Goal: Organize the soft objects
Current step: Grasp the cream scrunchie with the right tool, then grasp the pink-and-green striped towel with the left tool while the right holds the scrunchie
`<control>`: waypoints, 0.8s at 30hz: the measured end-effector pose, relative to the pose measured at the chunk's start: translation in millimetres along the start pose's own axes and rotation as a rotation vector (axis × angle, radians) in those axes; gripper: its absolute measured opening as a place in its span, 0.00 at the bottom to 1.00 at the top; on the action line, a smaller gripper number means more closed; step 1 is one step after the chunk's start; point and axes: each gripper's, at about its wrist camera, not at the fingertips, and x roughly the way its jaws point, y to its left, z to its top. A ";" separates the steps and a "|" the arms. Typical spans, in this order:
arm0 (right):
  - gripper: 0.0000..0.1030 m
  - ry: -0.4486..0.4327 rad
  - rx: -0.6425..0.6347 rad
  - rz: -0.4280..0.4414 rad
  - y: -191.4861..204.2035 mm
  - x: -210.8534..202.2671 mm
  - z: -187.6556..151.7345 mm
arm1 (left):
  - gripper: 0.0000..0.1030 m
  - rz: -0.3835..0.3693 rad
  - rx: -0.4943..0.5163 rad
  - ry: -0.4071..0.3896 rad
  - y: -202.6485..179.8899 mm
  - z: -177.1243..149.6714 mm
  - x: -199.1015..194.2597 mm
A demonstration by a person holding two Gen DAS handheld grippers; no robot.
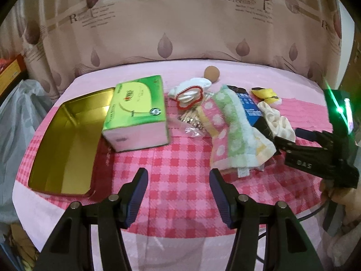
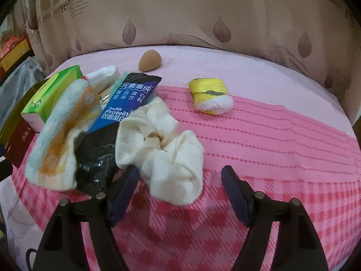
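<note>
Right hand-held gripper (image 2: 179, 180) open wide, empty, over cream scrunchie (image 2: 162, 144) mid table (image 2: 282, 140). Left hand-held gripper (image 1: 178, 183) open, empty.

A crumpled cream scrunchie (image 2: 158, 144) lay in the middle of the table, touching a dotted pink-and-green towel's (image 1: 227, 126) dark packet neighbour (a small yellow plush (image 2: 211, 96) sat apart, nearer the far edge).

One towel (image 1: 227, 133), one scrunchie (image 2: 158, 144), perhaps two boxes (image 1: 137, 113).
</note>
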 end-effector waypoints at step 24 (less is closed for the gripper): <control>0.10 -0.029 0.093 0.081 -20.1 -17.2 -0.6 | 0.56 -0.162 0.066 0.119 -55.9 52.2 46.5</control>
